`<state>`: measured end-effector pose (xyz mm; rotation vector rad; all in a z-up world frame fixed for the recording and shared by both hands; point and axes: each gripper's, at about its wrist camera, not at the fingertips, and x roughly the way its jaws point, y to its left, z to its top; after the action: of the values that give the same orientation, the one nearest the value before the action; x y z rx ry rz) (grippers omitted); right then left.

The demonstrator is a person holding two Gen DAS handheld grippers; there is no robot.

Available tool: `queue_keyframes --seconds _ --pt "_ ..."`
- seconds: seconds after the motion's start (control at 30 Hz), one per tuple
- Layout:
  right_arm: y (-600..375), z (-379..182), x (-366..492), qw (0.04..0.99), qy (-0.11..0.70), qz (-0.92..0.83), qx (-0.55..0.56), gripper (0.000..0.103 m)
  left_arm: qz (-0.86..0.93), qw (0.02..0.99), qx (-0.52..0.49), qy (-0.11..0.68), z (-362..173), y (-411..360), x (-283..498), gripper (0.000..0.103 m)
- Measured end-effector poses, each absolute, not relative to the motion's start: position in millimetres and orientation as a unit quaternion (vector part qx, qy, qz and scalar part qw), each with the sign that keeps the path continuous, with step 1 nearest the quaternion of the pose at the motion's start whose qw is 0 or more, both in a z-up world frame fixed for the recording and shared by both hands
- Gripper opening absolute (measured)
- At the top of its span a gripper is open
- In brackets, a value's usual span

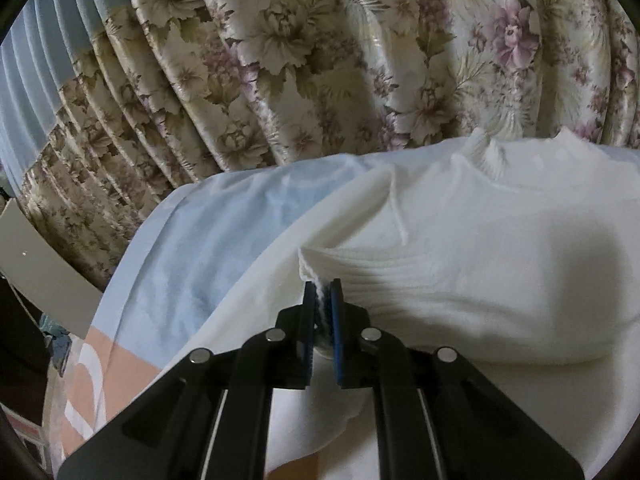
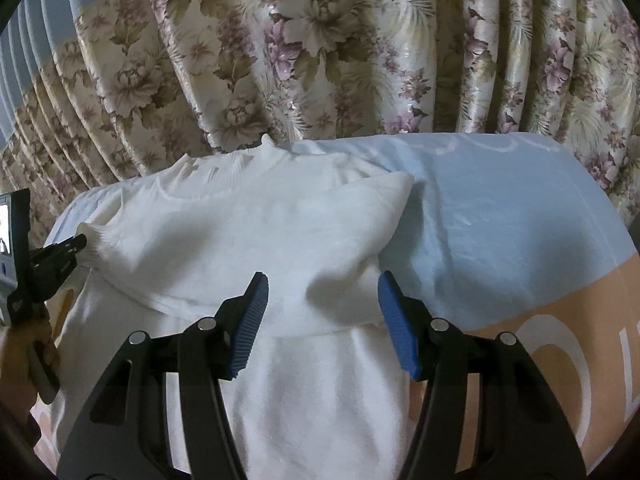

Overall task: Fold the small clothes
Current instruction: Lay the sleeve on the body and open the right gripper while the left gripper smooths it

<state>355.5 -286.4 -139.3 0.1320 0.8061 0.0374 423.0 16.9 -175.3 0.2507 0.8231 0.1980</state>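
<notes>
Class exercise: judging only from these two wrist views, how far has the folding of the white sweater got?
Done: one sleeve already lies folded across the white sweater. In hand: the left gripper is shut on the other sleeve's ribbed cuff, carrying it over the body. Left: laying that sleeve down and folding the body; the right gripper hovers open, holding nothing.

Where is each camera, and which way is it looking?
Left wrist: sits on the left gripper, looking forward and down at the white knitted sweater; its shut jaws pinch the ribbed cuff.
Right wrist: sits on the right gripper, open over the sweater's folded sleeve; a hand shows at left.
Shared: sweater, blue-and-peach bedsheet, flowered curtain.
</notes>
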Motion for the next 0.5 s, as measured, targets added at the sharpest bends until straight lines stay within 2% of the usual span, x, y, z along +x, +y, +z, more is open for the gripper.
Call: queue_keyframes --seconds 0.37,0.43,0.5 --pt "-303.7 -173.9 366.4 0.896 0.439 -0.043 0.042 0.060 0.102 0.901 0.120 0.405 -175.8 24.5 413.9 0.011" --pt "-307.1 -177.8 364.5 0.896 0.439 -0.047 0.043 0.066 0.106 0.900 0.121 0.405 -176.0 26.2 411.6 0.011" --pt "-307.4 -177.8 365.4 0.897 0.439 -0.051 0.034 0.066 0.103 0.901 0.116 0.404 -174.1 28.5 407.6 0.011"
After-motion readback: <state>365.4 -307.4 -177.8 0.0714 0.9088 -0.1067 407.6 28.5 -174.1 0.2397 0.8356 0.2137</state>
